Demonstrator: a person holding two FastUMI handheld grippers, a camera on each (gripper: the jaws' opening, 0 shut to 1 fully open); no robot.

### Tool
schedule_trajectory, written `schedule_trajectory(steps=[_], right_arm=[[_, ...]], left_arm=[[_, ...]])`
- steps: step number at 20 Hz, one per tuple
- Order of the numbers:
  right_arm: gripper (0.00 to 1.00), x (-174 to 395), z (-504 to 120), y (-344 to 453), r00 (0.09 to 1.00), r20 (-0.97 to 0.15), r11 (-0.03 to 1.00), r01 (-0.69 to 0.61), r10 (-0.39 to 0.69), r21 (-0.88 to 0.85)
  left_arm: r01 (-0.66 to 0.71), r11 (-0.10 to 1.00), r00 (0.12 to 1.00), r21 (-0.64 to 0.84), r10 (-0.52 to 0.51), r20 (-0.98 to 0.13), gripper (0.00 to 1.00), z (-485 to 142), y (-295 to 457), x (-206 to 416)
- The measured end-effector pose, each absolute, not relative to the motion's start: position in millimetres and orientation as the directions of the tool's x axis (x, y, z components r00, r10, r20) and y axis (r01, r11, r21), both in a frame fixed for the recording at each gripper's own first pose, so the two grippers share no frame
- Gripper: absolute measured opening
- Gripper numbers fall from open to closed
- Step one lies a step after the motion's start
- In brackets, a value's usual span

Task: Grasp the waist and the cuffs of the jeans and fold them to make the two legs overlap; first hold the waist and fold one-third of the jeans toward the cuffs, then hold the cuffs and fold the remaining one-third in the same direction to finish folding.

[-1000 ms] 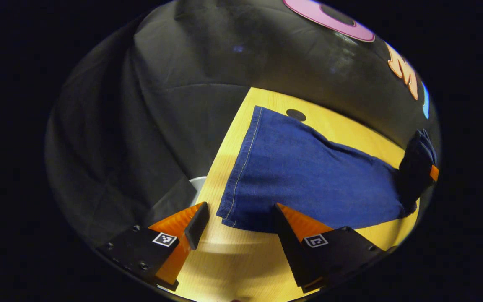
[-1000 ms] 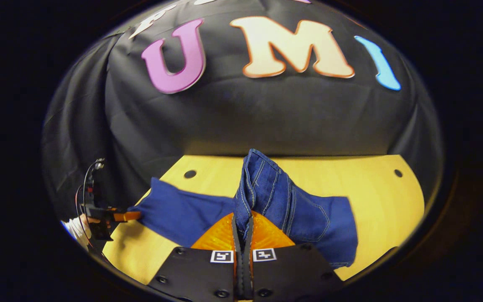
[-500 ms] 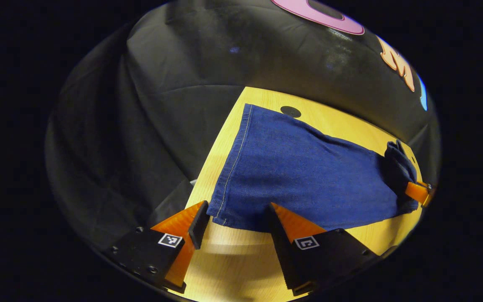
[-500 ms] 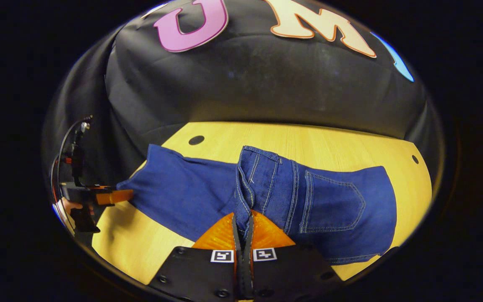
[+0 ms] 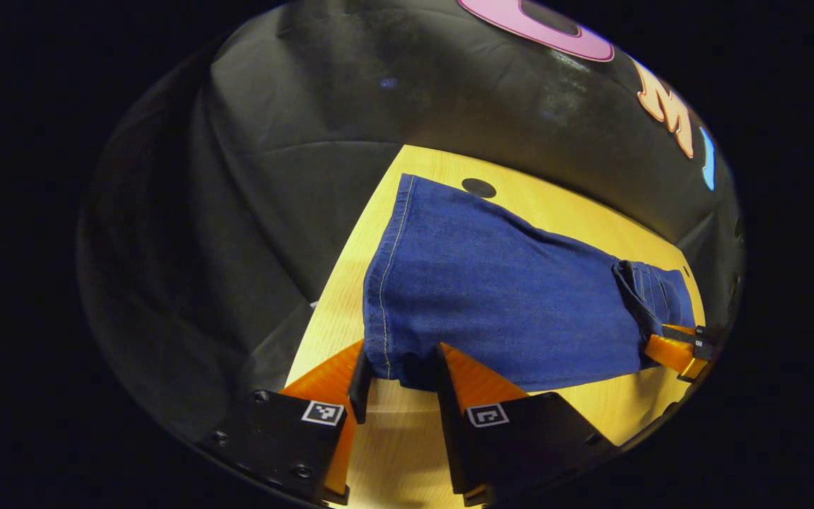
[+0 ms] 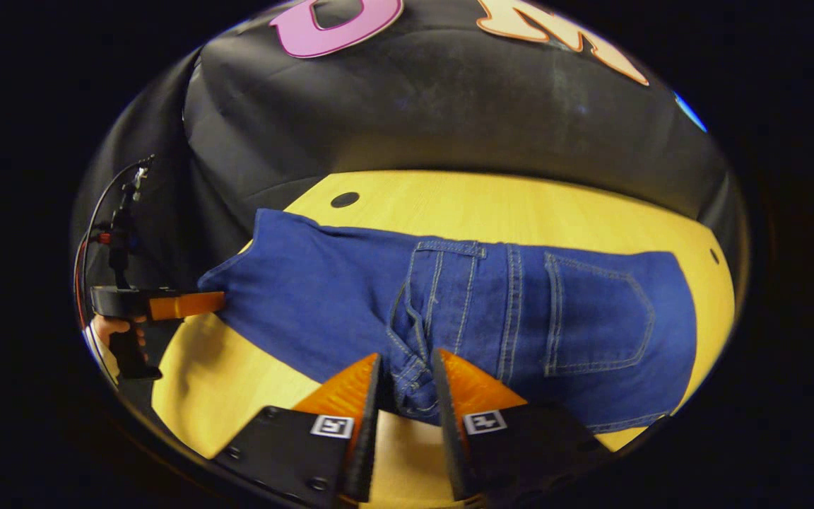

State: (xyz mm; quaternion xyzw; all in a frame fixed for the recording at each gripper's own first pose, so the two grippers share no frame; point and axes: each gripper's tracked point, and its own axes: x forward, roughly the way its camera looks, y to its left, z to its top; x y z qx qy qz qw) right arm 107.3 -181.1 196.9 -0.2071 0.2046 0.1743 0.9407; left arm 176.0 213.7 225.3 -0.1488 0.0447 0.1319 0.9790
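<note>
Jeans (image 6: 492, 311): dark blue denim lies flat on the wooden table (image 6: 520, 205), legs overlapped, with the back pocket (image 6: 594, 314) facing up.
Waist (image 6: 410, 367): the bunched waist edge sits at the near side, between the fingers of the right gripper (image 6: 407, 392).
Right gripper jaws: they stand partly open around the waistband; the fingers do not appear to press on it.
Cuffs (image 5: 386, 297): the stitched hem lies at the table's left end, its near corner between the fingers of the left gripper (image 5: 398, 382).
Left gripper jaws: the gap is narrow around the cuff corner; whether both fingers pinch the cloth cannot be told.
Handling, judged: the cloth is soft, limp, moderately heavy and not fragile. Doubled layers are likely to slide apart.
Grip advice: hold the thick hem and the waistband seam, with all layers between the fingers.
</note>
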Motion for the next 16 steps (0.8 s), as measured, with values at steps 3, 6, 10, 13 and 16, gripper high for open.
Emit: schedule_trajectory(steps=[3,6,10,13,16], right_arm=[[0.75,98.3,198.1,-170.2,0.838,-0.464,0.849,-0.447,0.287,-0.282],[0.97,94.0,207.4,-174.7,0.840,-0.460,0.843,-0.450,0.288,-0.295],[0.99,70.5,245.5,-198.7,0.870,-0.406,0.858,-0.416,0.279,-0.301],[0.99,53.4,281.2,-239.0,0.906,-0.348,0.868,-0.361,0.240,-0.341],[0.96,38.1,301.8,-287.6,0.930,-0.310,0.897,-0.298,0.196,-0.326]], left_arm=[[-0.219,0.920,0.975,-0.326,0.198,-0.098,0.32,228.5,206.3,175.6],[-0.196,0.898,0.981,-0.393,0.184,-0.069,0.12,227.2,204.9,175.3],[-0.224,0.887,0.974,-0.403,0.215,-0.069,0.01,228.3,207.0,176.3],[-0.194,0.899,0.980,-0.393,0.194,-0.039,0.00,243.4,198.1,169.3],[-0.127,0.895,0.987,-0.428,0.157,0.035,0.00,278.5,175.4,152.4]])
